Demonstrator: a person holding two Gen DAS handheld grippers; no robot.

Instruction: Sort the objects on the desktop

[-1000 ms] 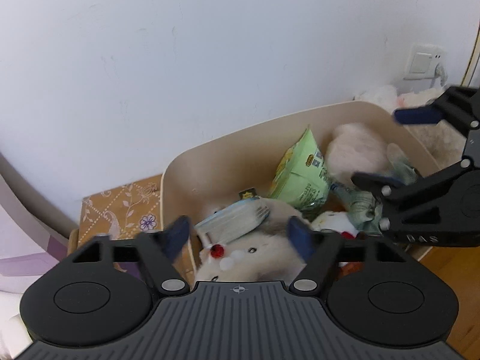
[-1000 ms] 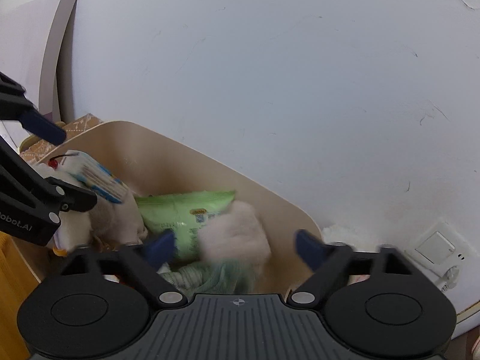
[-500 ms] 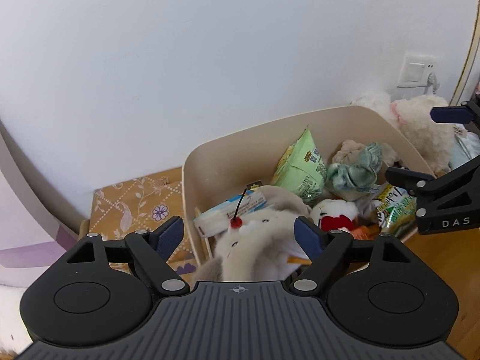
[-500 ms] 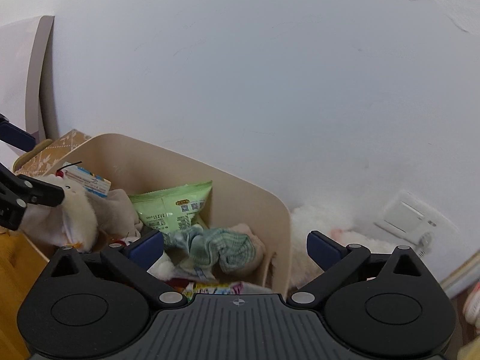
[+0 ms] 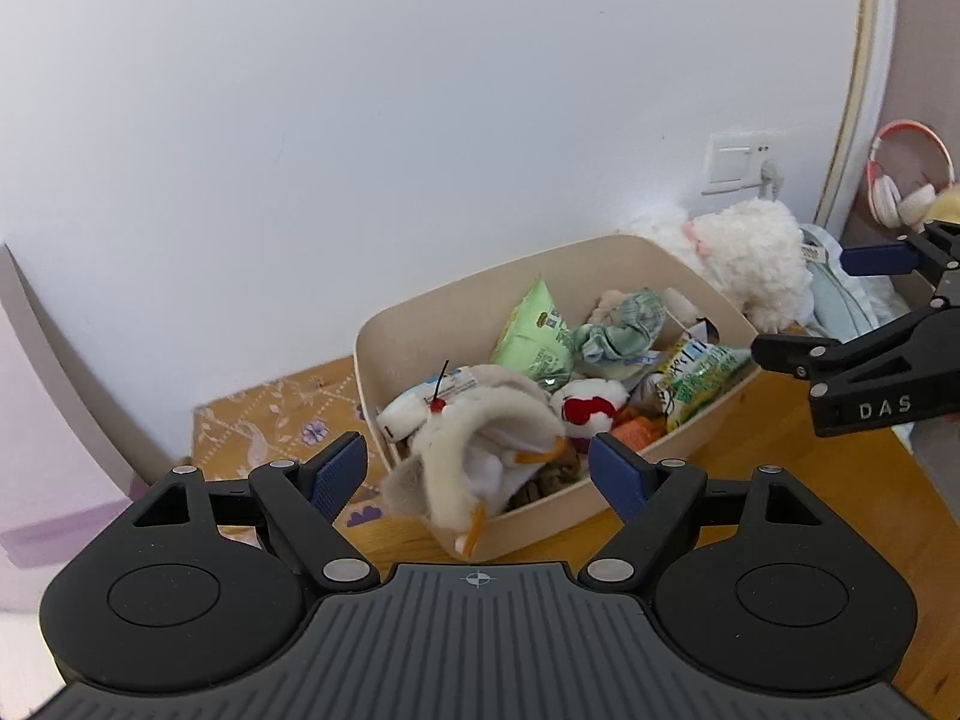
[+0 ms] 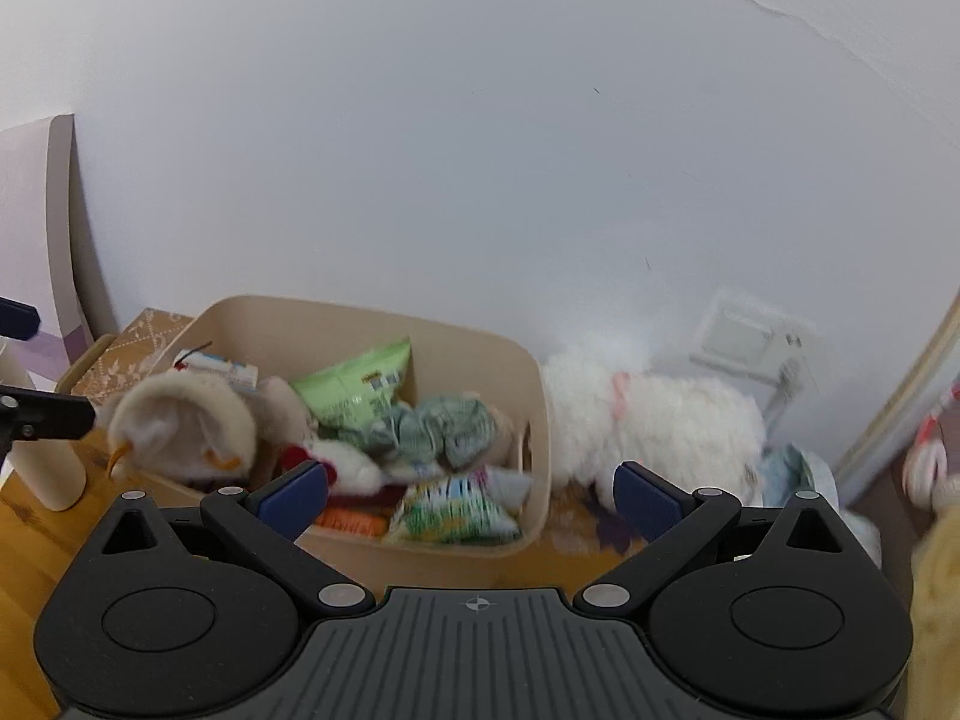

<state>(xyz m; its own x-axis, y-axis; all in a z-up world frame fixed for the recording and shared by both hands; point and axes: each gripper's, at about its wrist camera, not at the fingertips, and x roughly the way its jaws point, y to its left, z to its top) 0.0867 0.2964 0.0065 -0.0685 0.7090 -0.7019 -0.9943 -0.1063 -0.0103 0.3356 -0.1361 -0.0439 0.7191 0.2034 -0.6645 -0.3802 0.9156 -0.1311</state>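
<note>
Beige plastic bin [image 5: 606,276] on a wooden table [image 5: 798,462], seen from the left wrist, crammed with soft things. Draped over its near rim at 6 o'clock, a cream plush [image 5: 480,456] with orange trim and a red bead on a black pin. Behind it at 12 o'clock, a green packet [image 5: 531,330] standing on edge; at 1 o'clock, a crumpled green cloth [image 5: 624,330]; at 3 o'clock, a green-and-white snack bag [image 5: 699,381] leaning on the right wall; at centre, a red-and-white toy [image 5: 585,408]. Outside the bin at 2 o'clock, a white fluffy toy [image 5: 750,258] against the wall under a socket [image 5: 738,162]. At 9 o'clock of the bin, a patterned box [image 5: 282,414]. Left gripper [image 5: 478,471] low in view, blue pads far apart, just been widening, gripping nothing, cream plush showing between them but not touched. At the right edge, right gripper [image 5: 828,306], fingers spread, nothing between.

From the right wrist, slightly blurred: same bin [image 6: 480,330], cream plush [image 6: 180,426] hanging over its left end at 9 o'clock, green packet [image 6: 360,384] at 12, cloth [image 6: 444,429] at centre, snack bag [image 6: 456,507] at 5 o'clock, red-and-white toy [image 6: 342,465] at 7. White fluffy toy [image 6: 654,420] just beside the bin's right wall at 3 o'clock. Right gripper [image 6: 471,495] with pads wide apart, holding nothing. Tips of the left gripper [image 6: 24,372] at the far left edge
</note>
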